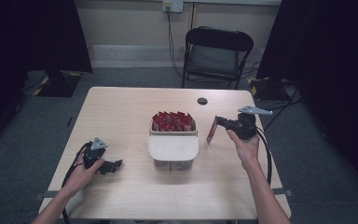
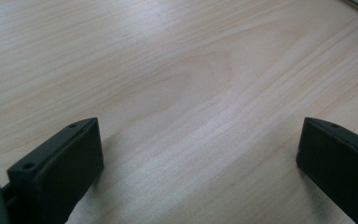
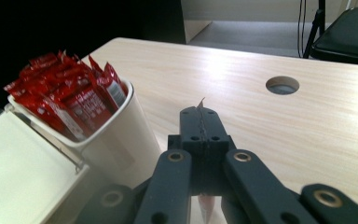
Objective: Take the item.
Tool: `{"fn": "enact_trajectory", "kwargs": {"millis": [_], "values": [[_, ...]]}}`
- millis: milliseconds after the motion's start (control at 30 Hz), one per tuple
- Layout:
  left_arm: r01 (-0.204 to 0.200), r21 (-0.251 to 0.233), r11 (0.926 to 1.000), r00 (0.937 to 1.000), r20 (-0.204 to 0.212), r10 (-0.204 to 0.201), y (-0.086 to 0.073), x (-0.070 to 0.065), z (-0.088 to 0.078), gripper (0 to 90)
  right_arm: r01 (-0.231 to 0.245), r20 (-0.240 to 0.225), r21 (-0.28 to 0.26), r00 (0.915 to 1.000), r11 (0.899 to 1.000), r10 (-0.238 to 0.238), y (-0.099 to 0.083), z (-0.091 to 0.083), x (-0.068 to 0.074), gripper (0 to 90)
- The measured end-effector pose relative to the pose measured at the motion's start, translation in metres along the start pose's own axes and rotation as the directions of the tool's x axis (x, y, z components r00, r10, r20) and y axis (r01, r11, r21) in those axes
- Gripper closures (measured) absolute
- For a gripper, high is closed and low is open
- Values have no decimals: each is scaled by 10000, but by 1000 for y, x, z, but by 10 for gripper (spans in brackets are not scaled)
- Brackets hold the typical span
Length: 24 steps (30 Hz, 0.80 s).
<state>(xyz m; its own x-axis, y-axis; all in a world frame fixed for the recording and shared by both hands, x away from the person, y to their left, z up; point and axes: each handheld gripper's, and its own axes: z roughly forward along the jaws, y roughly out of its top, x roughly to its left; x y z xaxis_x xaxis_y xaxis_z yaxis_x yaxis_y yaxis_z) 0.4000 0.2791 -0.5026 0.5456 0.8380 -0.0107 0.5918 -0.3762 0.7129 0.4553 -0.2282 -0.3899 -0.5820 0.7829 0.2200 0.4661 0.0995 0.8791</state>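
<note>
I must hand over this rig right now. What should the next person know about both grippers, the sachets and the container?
Right gripper: fingers shut on one red sachet, which hangs down just above the table, to the right of the container.
Left gripper: fingers open, nothing between them, low over bare table at front left.
White container: at table centre; its back section is packed with red sachets, and its front part is covered by a flat white lid.
Done: one sachet is out of the container and gripped.
Left: probably to lay this sachet on the table; the remaining sachets are still in the container.
</note>
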Motion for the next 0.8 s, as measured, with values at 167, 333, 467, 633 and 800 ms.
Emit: {"fn": "enact_trajectory", "kwargs": {"millis": [167,333,467,633,800], "values": [[-12,14,10000,10000,3,12,0,0,0,0,94,-87,64,9999,9999,-94,-5,1,2,900],[2,-1,10000,10000,0,-2,0,0,0,0,35,-109,104,9999,9999,-34,-8,-4,3,900],[2,0,10000,10000,2,-2,0,0,0,0,-20,-21,252,10000,9997,20,-14,-13,6,900],[-4,5,10000,10000,7,4,0,0,0,0,56,-29,376,10000,9993,-55,-17,-18,10,900],[-18,5,10000,10000,24,18,0,0,0,0,316,-83,553,9995,9980,-312,-21,-22,17,900]]}}
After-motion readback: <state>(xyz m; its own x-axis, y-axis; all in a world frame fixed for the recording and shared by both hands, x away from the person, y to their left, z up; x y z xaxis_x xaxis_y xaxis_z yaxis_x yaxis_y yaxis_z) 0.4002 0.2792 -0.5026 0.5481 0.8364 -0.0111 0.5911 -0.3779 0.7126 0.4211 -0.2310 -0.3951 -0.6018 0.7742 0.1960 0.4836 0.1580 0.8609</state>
